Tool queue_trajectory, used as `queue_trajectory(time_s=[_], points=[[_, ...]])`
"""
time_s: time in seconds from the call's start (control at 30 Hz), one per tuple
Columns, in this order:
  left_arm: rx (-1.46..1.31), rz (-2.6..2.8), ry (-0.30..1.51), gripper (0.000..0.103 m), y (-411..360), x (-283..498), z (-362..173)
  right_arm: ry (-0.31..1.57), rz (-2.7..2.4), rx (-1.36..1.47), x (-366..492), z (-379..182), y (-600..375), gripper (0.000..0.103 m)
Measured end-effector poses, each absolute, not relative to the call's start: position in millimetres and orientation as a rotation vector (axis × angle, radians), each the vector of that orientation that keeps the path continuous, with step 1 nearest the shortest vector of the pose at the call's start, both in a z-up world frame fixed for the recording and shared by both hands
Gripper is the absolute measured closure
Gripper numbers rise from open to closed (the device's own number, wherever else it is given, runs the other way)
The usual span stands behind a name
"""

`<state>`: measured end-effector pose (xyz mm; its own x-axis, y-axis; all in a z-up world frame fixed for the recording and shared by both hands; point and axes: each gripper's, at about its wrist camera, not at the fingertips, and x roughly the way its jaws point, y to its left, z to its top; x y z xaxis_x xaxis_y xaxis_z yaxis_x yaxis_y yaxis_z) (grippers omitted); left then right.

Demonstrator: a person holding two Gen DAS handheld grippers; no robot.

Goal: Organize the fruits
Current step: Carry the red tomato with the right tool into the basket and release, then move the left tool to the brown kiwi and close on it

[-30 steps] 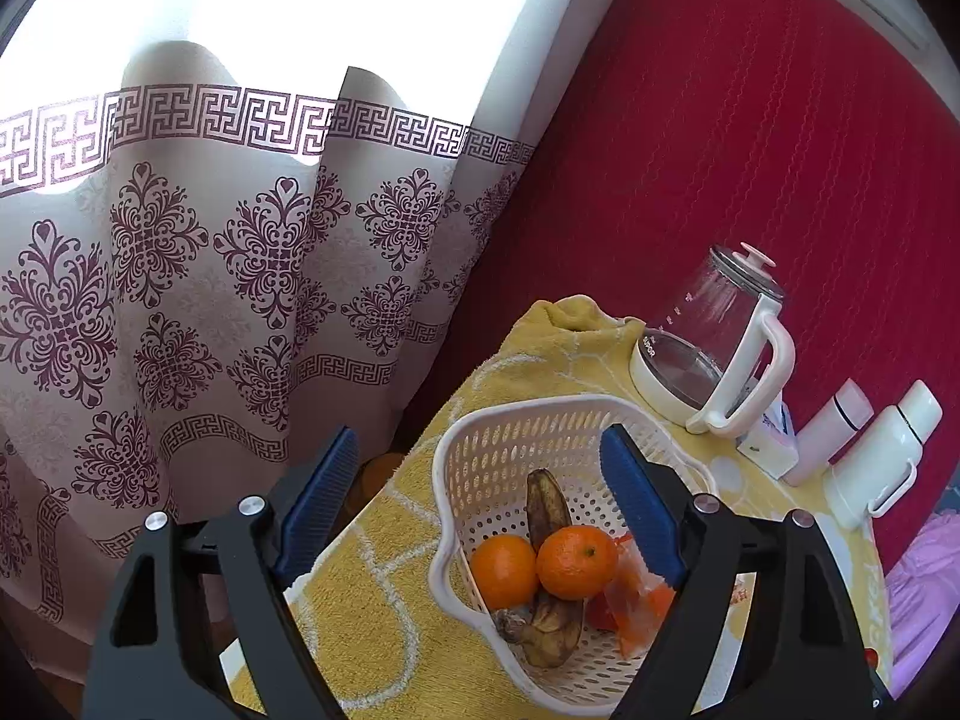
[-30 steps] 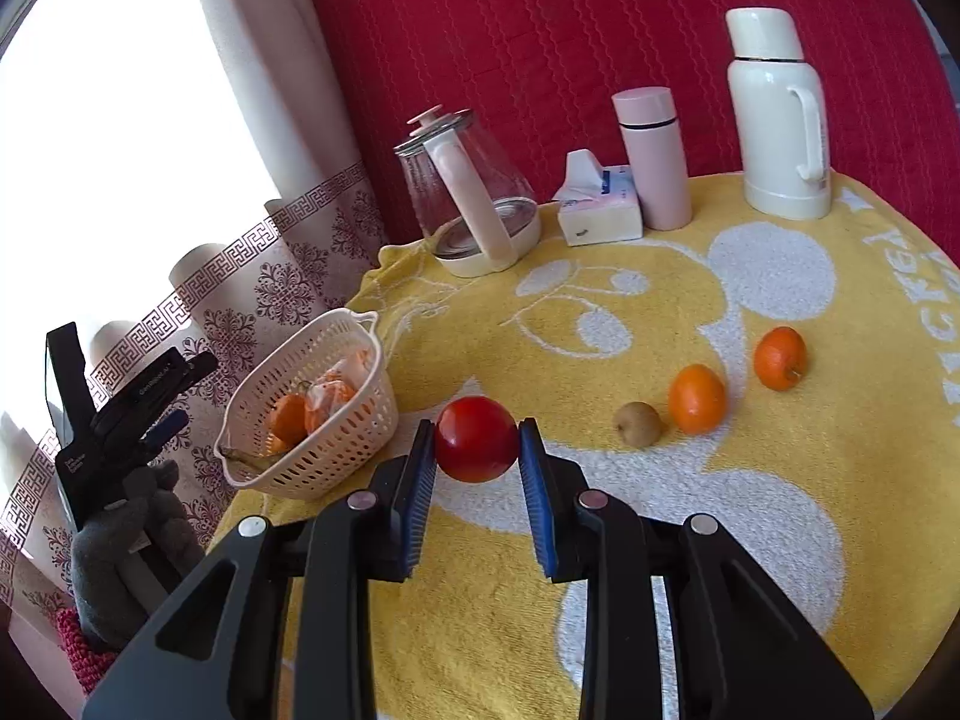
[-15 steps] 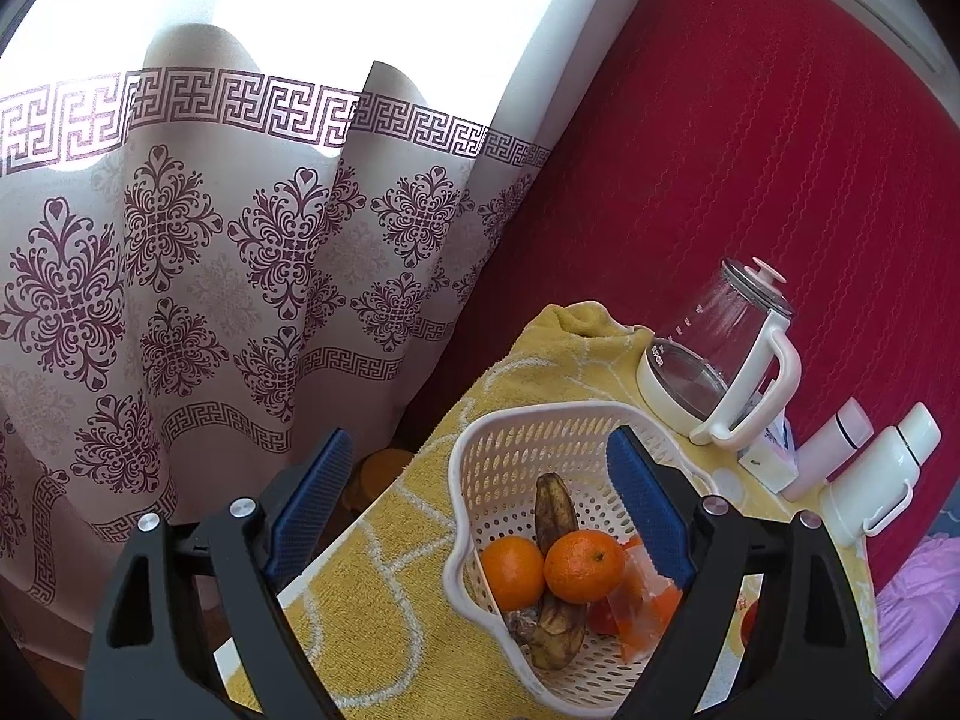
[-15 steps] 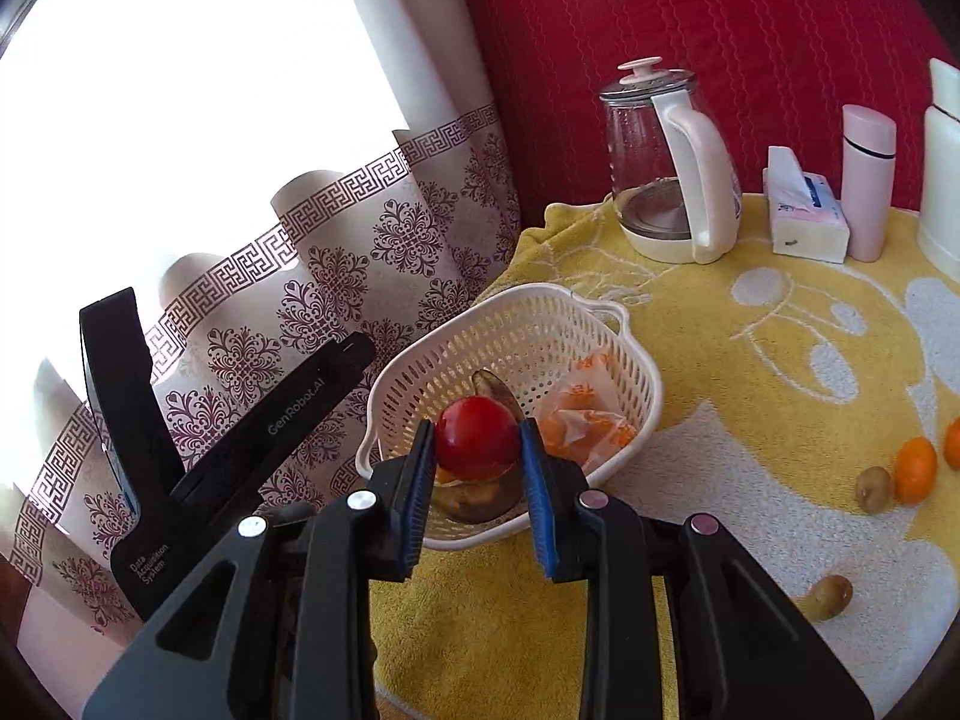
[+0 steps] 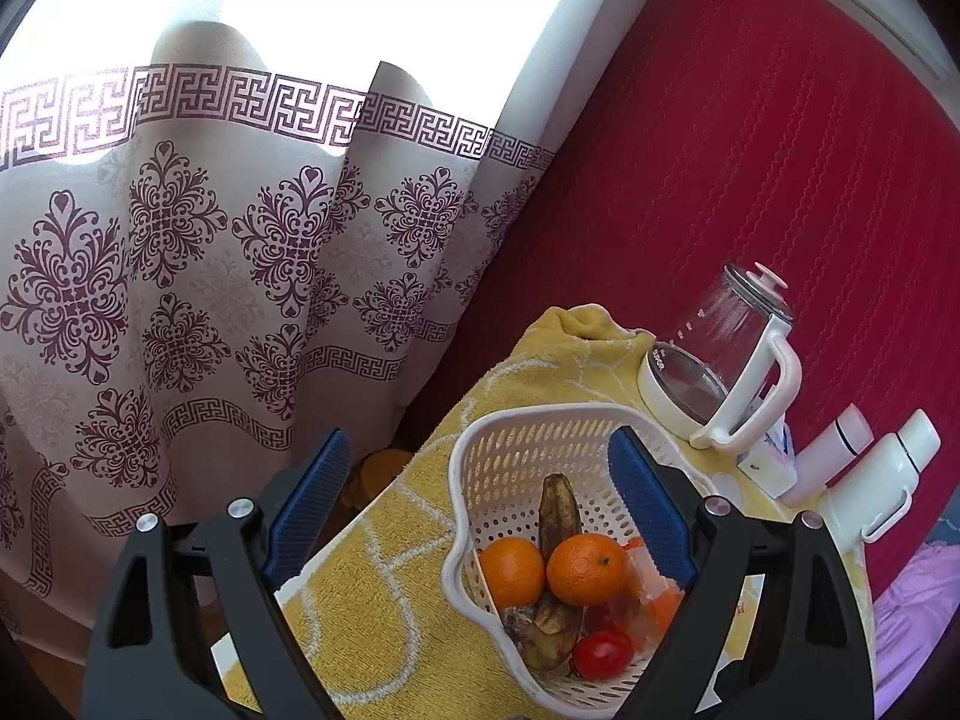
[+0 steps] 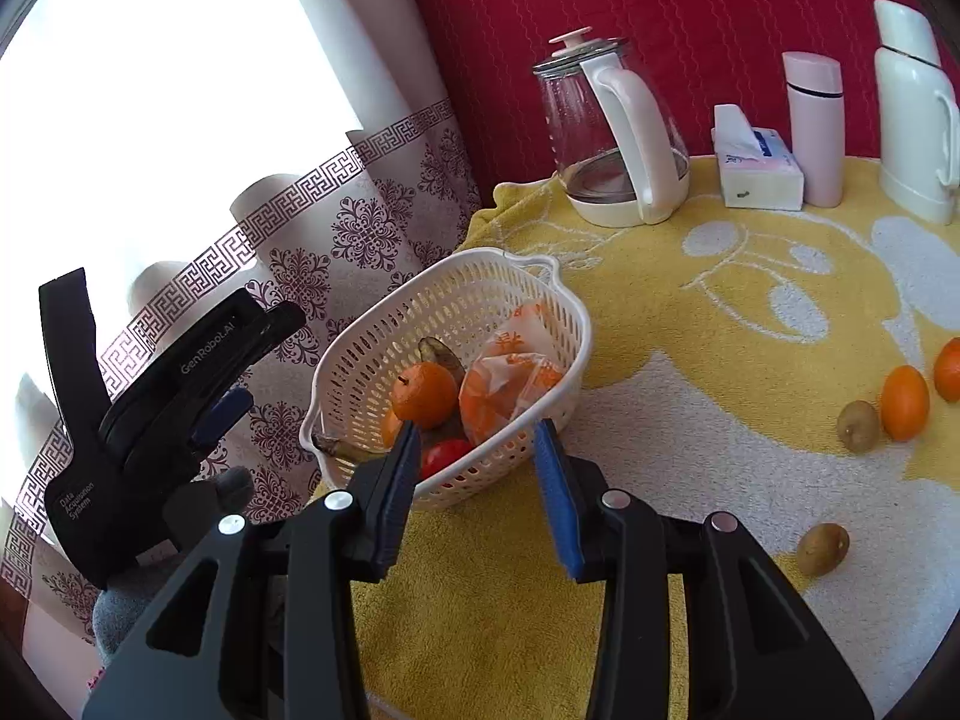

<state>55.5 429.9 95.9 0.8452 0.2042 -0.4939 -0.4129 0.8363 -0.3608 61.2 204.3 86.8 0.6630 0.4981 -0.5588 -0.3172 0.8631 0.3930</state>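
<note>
A white perforated basket [image 6: 456, 300] [image 5: 528, 432] stands on the yellow towel near the curtain. It holds a red tomato [image 6: 445, 455] [image 5: 602, 651], oranges [image 5: 587, 560] [image 6: 425, 392], a dark banana [image 5: 559, 516] and a bagged orange fruit [image 6: 510, 384]. My right gripper [image 6: 477, 450] is open just in front of the basket, with the tomato lying between and beyond its fingers. My left gripper [image 5: 480, 468] is open above the basket's left rim, holding nothing. Loose on the towel at right lie two oranges [image 6: 903, 402] and two kiwis [image 6: 859, 425].
A glass kettle [image 6: 606, 138] [image 5: 714, 360], tissue box [image 6: 757, 163], pink bottle [image 6: 813, 126] and white thermos [image 6: 912, 114] line the back by the red wall. A patterned curtain [image 5: 180, 276] hangs left of the table edge. A gloved hand [image 6: 228, 486] holds the left gripper body [image 6: 150, 414].
My right gripper carried the tomato from mid-table to the basket, opened, and the tomato now lies in the basket. The left gripper stayed open and shifted only slightly.
</note>
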Motion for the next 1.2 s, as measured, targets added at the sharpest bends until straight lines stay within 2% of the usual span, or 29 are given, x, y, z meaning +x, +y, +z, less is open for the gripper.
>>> queue_trajectory(time_s=[0.67, 1.2], points=[[-0.396, 0.301, 0.453, 0.014, 400, 58, 100, 0.68, 0.246, 0.314, 51, 63, 116, 0.063], [-0.294, 0.137, 0.452, 0.014, 340, 56, 107, 0.66, -0.004, 0.444, 55, 43, 11, 0.063]])
